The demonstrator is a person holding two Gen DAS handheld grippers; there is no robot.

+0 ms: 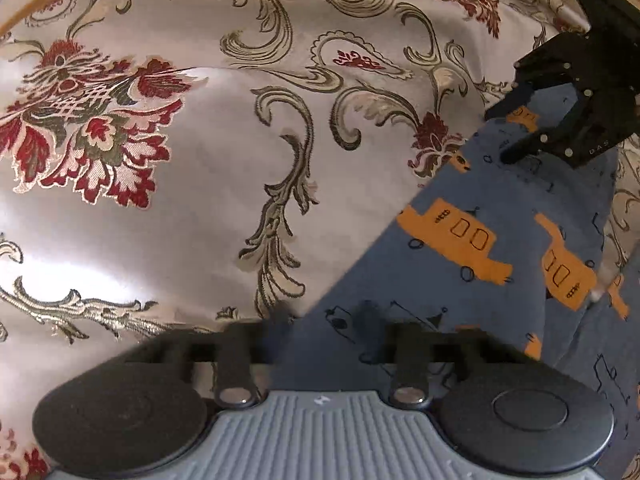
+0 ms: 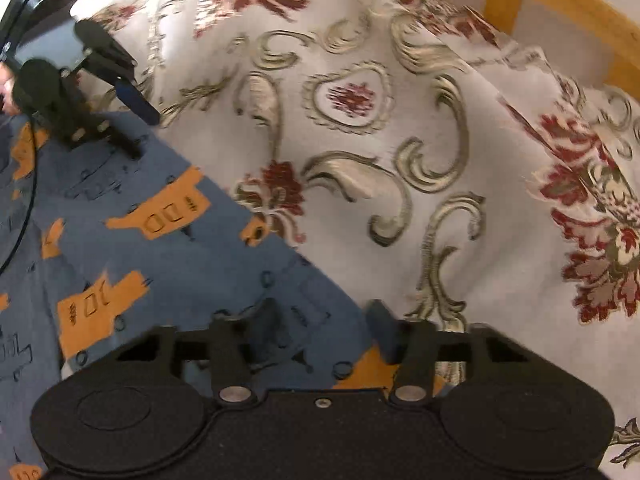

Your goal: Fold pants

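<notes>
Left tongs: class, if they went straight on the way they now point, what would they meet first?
Probably the pants, whose slanted edge lies just ahead of the left tongs, with the floral cloth beyond; depth is unclear.

You can read very little here. On the black body of your right gripper [image 1: 505,136], seen from the left wrist view, small pale letters spell "DAS" — the rest runs out of sight. The pants [image 1: 480,240] carry only drawn orange trucks, no words.
</notes>
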